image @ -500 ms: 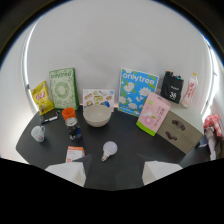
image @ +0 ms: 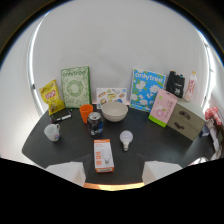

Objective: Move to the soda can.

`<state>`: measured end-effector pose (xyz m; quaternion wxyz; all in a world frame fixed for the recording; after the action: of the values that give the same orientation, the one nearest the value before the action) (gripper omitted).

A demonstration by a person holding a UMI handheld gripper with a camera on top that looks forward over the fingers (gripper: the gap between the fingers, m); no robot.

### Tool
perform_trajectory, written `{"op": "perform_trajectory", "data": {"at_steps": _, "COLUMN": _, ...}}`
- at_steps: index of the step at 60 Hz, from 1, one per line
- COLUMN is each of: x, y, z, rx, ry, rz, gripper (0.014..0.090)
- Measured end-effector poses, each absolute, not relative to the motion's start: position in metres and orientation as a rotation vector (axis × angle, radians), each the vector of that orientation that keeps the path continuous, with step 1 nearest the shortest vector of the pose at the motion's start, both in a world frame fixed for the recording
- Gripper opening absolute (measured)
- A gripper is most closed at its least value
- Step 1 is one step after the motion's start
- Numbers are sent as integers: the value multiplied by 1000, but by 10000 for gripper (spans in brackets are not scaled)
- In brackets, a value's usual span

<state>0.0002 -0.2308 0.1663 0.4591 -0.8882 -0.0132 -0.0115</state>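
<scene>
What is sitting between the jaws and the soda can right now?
The orange-and-white carton lies flat just ahead of the open gripper, directly on the line to the dark soda can beyond it. The white light bulb lies beside that line, to the carton's right. Nothing else visible blocks the way.

The hand-held gripper [image: 114,175], with two pale, whitish, blocky fingers, shows at the near edge of the gripper view. The left finger [image: 67,172] and the right finger [image: 161,172] stand well apart, with a wide gap between them, so the jaws are open. Nothing is pressed between the two fingers. They point forward and level, held above the dark tabletop [image: 150,145].
</scene>
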Motion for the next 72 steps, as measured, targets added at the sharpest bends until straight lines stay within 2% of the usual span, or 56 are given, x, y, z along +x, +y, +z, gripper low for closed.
{"op": "perform_trajectory", "data": {"at_steps": 14, "x": -64, "y": -184, "z": 162, "rx": -2144, "ry": -62, "rz": -17, "gripper": 857}}
{"op": "perform_trajectory", "data": {"at_steps": 36, "x": -82, "y": -78, "z": 101, "rx": -2216, "ry": -59, "rz": -7, "gripper": 858}}
{"op": "perform_trajectory", "data": {"at_steps": 55, "x": -82, "y": -49, "z": 69, "rx": -2279, "ry": -36, "rz": 16, "gripper": 854}}
{"op": "perform_trajectory", "data": {"at_steps": 72, "x": -87, "y": -48, "z": 63, "rx": -2288, "ry": -36, "rz": 22, "gripper": 855}}
